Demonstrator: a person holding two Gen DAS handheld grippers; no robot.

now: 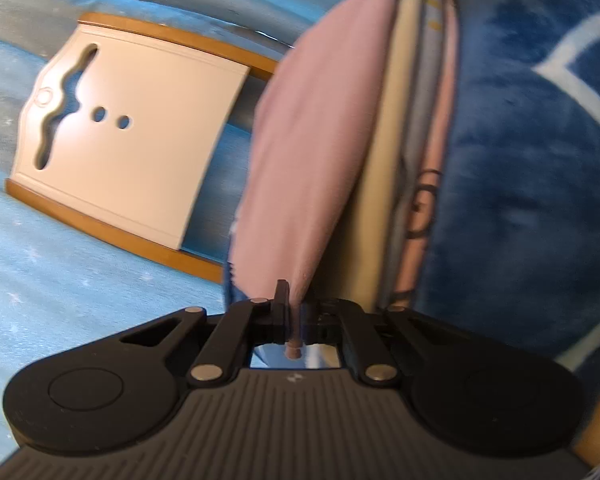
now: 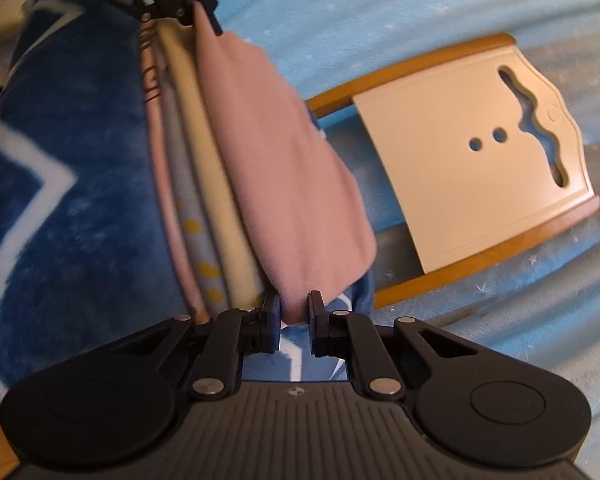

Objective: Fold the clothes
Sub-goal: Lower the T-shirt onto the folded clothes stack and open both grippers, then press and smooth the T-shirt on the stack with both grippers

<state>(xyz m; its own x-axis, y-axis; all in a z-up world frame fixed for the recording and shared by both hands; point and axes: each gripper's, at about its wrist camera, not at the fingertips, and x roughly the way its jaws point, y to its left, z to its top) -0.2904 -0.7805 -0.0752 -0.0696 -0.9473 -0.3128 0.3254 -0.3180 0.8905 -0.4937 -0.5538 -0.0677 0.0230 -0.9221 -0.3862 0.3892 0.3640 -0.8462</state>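
Here my left gripper [image 1: 290,312] is pinched tight on one end of the folded pink cotton garment [image 1: 312,140], and my right gripper [image 2: 294,316] clamps the opposite end. The garment's long axis runs straight between my two claws, each equally near. It rests, I think, atop a stack of folded clothes [image 2: 204,184] against a plush blue blanket [image 2: 80,184], beside the cream plastic folding board [image 2: 472,168].

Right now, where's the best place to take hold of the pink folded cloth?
Probably the two ends of the pink folded cloth, one tool from each end. It lies on top of the stack, ends exposed; the left tool and right tool pinch there.
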